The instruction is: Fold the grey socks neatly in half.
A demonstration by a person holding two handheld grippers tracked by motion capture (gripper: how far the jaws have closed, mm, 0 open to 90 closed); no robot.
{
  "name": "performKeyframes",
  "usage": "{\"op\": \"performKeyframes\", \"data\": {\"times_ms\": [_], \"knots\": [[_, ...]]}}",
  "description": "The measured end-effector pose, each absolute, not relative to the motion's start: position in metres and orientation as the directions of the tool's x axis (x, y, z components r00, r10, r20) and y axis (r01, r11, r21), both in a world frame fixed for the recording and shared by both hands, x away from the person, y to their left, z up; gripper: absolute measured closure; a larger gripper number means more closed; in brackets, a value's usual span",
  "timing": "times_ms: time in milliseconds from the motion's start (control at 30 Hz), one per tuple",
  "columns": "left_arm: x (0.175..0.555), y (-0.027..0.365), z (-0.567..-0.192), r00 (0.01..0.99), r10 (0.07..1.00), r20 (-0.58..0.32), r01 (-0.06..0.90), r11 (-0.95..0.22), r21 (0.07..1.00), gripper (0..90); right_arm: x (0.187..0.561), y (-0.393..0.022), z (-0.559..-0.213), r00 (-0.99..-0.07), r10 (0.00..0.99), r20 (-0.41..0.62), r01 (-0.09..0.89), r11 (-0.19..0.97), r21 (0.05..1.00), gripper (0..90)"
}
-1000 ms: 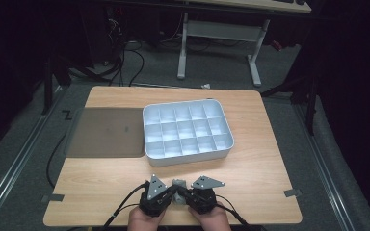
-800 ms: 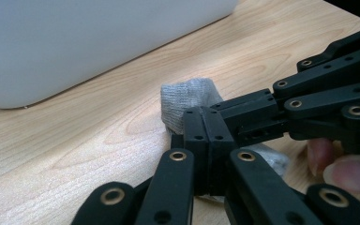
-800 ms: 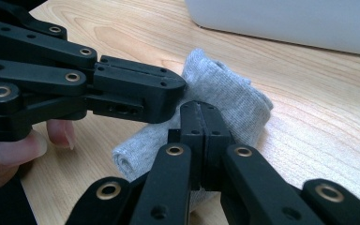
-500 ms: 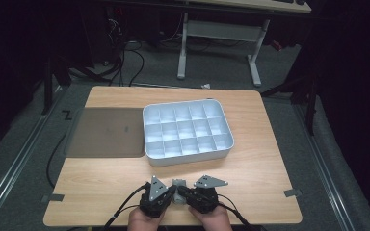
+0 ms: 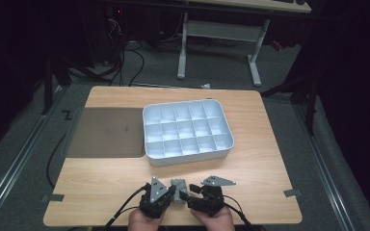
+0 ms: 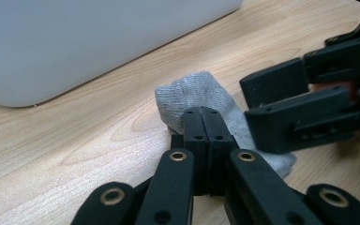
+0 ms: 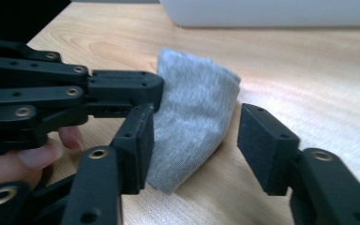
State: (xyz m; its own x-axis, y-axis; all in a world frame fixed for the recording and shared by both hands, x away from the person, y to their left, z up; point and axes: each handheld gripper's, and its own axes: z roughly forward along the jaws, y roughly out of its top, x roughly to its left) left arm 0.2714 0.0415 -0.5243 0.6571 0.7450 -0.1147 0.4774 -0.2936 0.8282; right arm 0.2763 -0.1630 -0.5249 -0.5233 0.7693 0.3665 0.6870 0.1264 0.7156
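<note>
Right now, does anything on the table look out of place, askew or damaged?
Nothing stands out. The white divided tray sits flat mid-table, its compartments bare, with the dark lid flat beside it. At the near edge the left gripper is shut on a folded grey cloth; the right gripper has just opened, the cloth between its jaws.

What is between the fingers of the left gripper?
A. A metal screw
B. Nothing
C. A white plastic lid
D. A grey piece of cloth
D: in the left gripper view, the left gripper has its fingers closed on the grey cloth, which lies on the wooden table near the white tray.
</note>
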Motion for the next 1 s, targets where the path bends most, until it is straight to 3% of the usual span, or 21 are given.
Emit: {"op": "performKeyframes", "data": {"times_ms": [233,533,1000], "knots": [[0.271,0.042,-0.524,0.657,0.745,-0.114,0.478,-0.295,0.827,90.0,0.278,-0.156,-0.532,-0.526,0.763,0.375,0.707,0.147,0.692,42.6],[0.267,0.049,-0.525,0.656,0.746,-0.112,0.484,-0.301,0.822,86.9,0.275,-0.152,-0.534,-0.547,0.76,0.351,0.689,0.171,0.704,45.9],[0.272,0.049,-0.528,0.661,0.743,-0.105,0.505,-0.337,0.795,90.0,0.277,-0.151,-0.536,-0.56,0.736,0.38,0.693,0.164,0.703,52.0]]}}
